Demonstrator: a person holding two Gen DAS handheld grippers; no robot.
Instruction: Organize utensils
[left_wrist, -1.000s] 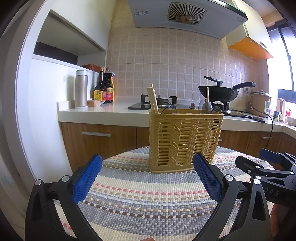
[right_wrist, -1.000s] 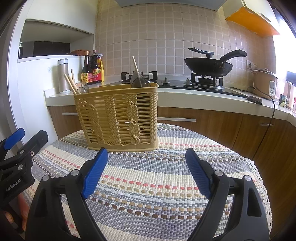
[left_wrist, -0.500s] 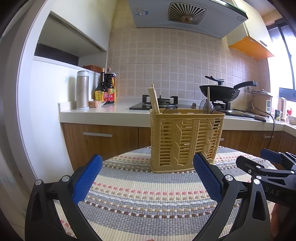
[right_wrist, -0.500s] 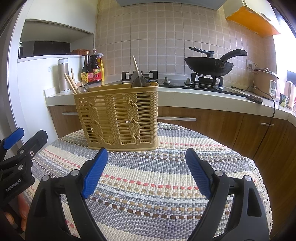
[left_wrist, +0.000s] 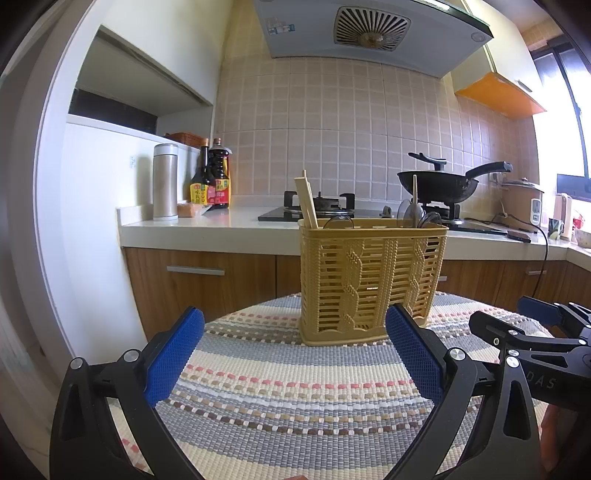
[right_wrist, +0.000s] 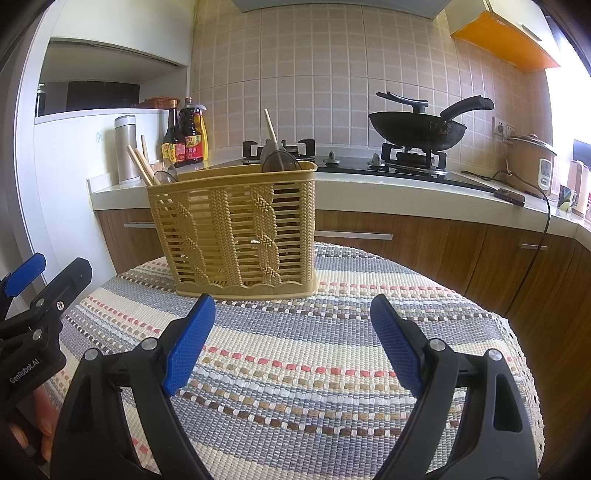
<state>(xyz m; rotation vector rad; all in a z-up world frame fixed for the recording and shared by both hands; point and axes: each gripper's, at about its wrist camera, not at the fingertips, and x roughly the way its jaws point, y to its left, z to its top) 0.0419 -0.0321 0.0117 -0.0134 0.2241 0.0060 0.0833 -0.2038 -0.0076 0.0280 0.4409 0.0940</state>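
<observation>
Looking from near to far, the left gripper (left_wrist: 295, 350) with black arms and blue pads hangs low over the striped woven cloth (left_wrist: 295, 406) on the round table, and its jaws are wide apart with nothing between them. The right gripper (right_wrist: 291, 332) looks the same and is also wide apart and empty. A little farther back, in the middle of the table, stands the tan plastic basket with woven-looking sides (left_wrist: 369, 280). It is upright. The wooden chopsticks (left_wrist: 306, 199) lean out of its left end, and the dark see-through spoons (left_wrist: 417, 216) poke up at its right end, so the job looks about done, because no utensil lies loose on the cloth. What could go wrong now? The basket is tall and looks light, so a bump from a gripper near its top could tip it and spill everything. A pull on the cloth could slide it too. The left view shows a narrow end of the basket and the grey range hood (left_wrist: 369, 29) far up high. The right view shows the long side of the basket (right_wrist: 236, 232), the far black wok (right_wrist: 417, 129) on the stove more clearly, and part of a hand (right_wrist: 46, 424) under the left gripper.
</observation>
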